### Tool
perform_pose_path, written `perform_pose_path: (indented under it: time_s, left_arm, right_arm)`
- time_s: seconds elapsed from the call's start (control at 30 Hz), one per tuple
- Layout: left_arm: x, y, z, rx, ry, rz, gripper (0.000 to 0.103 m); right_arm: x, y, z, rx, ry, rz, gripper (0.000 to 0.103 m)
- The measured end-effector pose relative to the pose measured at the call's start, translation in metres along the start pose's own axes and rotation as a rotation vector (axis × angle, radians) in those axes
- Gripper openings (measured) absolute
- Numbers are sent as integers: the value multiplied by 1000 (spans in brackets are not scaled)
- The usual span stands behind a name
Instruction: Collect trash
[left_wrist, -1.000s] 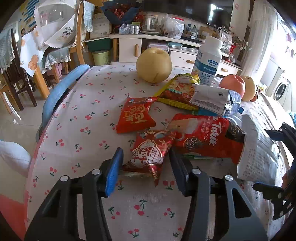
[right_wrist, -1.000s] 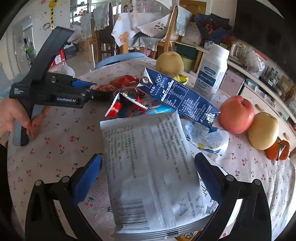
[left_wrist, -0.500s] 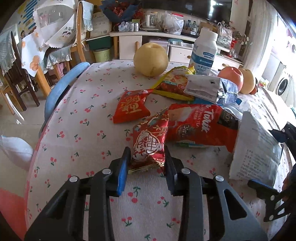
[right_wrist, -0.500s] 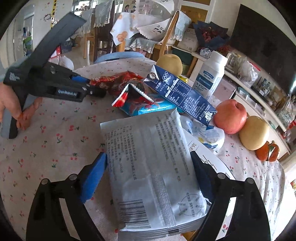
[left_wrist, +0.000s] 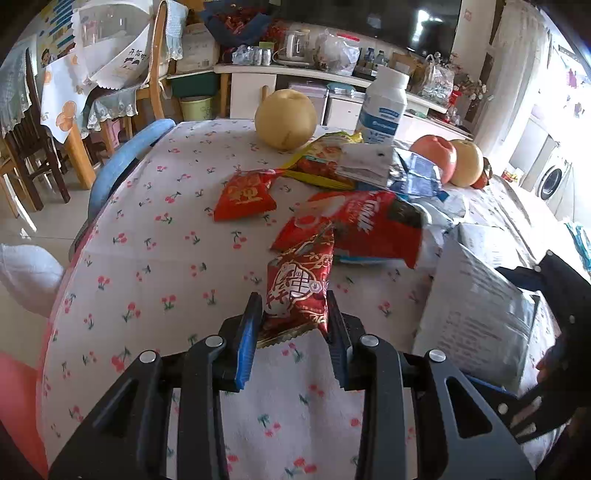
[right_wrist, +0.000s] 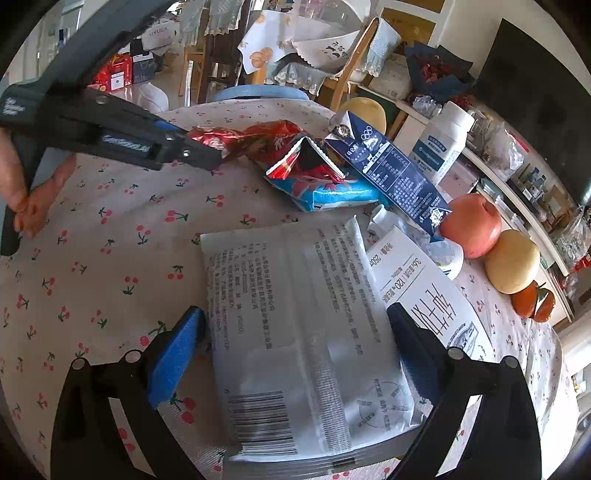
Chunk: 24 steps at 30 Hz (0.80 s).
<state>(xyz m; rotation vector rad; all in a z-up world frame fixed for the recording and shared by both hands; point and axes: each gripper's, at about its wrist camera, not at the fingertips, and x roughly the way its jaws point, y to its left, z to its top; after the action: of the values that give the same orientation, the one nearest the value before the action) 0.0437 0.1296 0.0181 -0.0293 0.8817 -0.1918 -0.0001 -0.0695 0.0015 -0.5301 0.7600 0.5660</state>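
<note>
White cherry-print tablecloth (left_wrist: 155, 258) fills both views. Lower centre of the right view, we see the big white packet (right_wrist: 306, 332) between the right gripper (right_wrist: 295, 347), whose jaws are opening. Lower centre left view, our left gripper (left_wrist: 293, 325) pinches the red snack wrapper (left_wrist: 299, 284).

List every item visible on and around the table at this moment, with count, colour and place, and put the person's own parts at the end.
small snack packet: 1, red, clamped in left fingers
flat packet: 1, red, mid table, alone
large wrapper: 1, red, behind small snack packet
yellow-edged packet: 1, by the pear
milk carton: 1, navy, lying on the pile
white pouch: 1, between the right fingers
bottle: 1, white, upright, far edge
pear: 1, yellow, far edge
apple: 1, red, right side
tablecloth: 1, white, cherry print
left gripper: shut on packet
right gripper: jaws opening, astride pouch
hand: 1, on left handle
</note>
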Motion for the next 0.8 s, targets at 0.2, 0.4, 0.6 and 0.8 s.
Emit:
perform_pose_path:
  time_s: [0.2,0.4,0.6,0.8]
  left_arm:
    - [-17,-2,-11,-16,-32,-29,35]
    - [-31,-2,-25,-39,-43,-55,35]
    - [-42,-1,-38,-48,-47,-73,35]
    - [-56,9,-48,-67,-61,-86,34]
  right_arm:
    - [-5,5,-3,35,-1,9,82]
    - [-8,12,-1,70,7,8,79]
    - [-10,21,0,99,13,3,78]
    - [-19,24,0,190,15,6,78]
